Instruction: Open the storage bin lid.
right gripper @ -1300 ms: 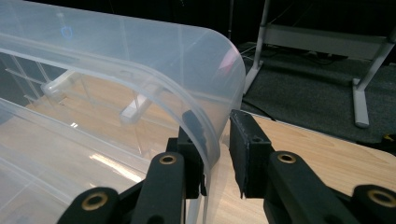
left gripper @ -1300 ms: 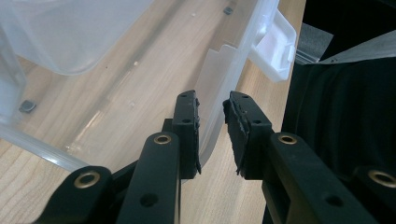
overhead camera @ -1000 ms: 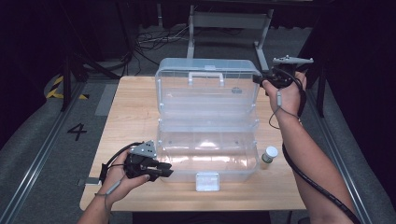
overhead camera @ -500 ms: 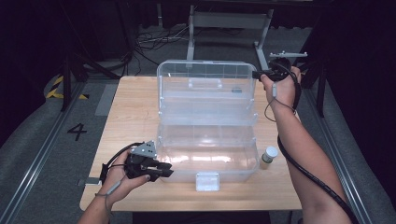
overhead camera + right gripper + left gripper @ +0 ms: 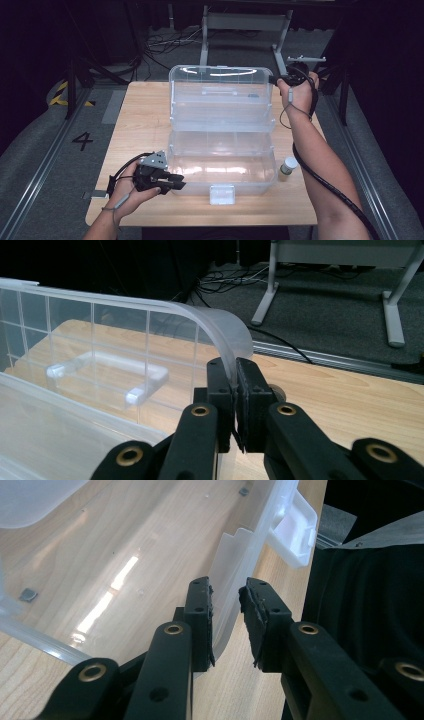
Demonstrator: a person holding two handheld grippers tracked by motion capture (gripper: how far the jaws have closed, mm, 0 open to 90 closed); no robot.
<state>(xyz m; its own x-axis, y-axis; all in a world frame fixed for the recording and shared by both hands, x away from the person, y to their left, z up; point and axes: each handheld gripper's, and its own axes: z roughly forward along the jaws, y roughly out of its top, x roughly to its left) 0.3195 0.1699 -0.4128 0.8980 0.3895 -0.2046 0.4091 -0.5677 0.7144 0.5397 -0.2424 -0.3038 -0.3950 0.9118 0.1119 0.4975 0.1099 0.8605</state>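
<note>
A: What's nearest to us?

B: The left gripper [image 5: 172,181], at the front left corner of the box [image 5: 222,172]. Its jaws are a little way open, one on each side of the thin clear wall. They are not pinching it.

A: Where does the box sit?

B: In the middle of the table [image 5: 145,115]. It is clear plastic and nothing is inside. A white latch [image 5: 222,194] hangs on its front. A small bottle [image 5: 287,166] stands just beside its right side.

A: And farther back?

B: The lid [image 5: 222,92] stands up behind the box. The right gripper [image 5: 278,79] is at its top right corner. In the right gripper view the jaws are squeezed tight on the lid's curved edge [image 5: 227,340].

A: So what are they doing?

B: Swinging the lid, I think. I can't tell if it is going up or down.

A: How do you do that well?

B: Go slowly and follow the curve the lid makes. Keep the grip firm, because the plastic looks slippery. The left gripper should close on the wall, so the box does not slide.
</note>
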